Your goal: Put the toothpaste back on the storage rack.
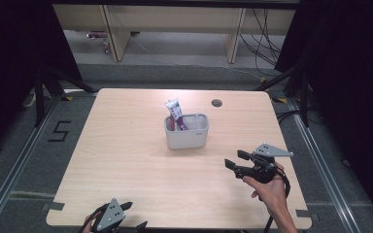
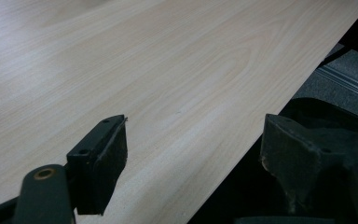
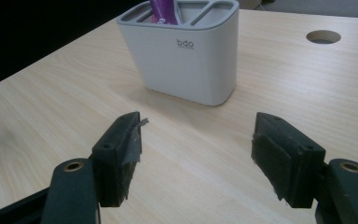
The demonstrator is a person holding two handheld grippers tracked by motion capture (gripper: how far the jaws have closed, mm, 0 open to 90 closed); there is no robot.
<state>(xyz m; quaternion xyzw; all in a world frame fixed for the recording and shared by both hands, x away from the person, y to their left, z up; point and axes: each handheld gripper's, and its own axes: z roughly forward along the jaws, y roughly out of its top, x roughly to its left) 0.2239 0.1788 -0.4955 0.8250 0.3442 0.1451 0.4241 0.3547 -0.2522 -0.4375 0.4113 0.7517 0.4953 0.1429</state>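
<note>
So, quick status from my end. Nearest to me, my left claw (image 1: pixel 121 216) sits at the front edge of the table (image 1: pixel 126 165), jaws spread wide with nothing between them. In the left gripper view one jaw is over the wood and the other hangs off past the edge, so if I close or drop it carelessly I'd guess it clips the edge instead of landing flat.

A bit further out on the right side, my right claw (image 1: pixel 237 160) is up off the table in my hand (image 1: pixel 271 190), also wide open and empty, pointed at the holder (image 1: pixel 186 131). One pad (image 3: pixel 131 140) has its lining peeling at the tip, a little flap sticking out. My worry: that flap snags or slips when I pinch something smooth.

Then the holder itself, mid-table and well apart from both claws. It's a pale grey plastic caddy with rounded corners, a few open slots on top and a small logo on its side. Looks light, so a sideways bump from an open jaw could shove or tip it, I reckon.

Standing in its left slot is a tube (image 1: pixel 176 114), white and purple, leaning a bit, its top poking out above the rim. Grabbing it at an angle might drag the holder along.

Beyond that is a cable hole (image 1: pixel 217 103) near the far edge.
</note>
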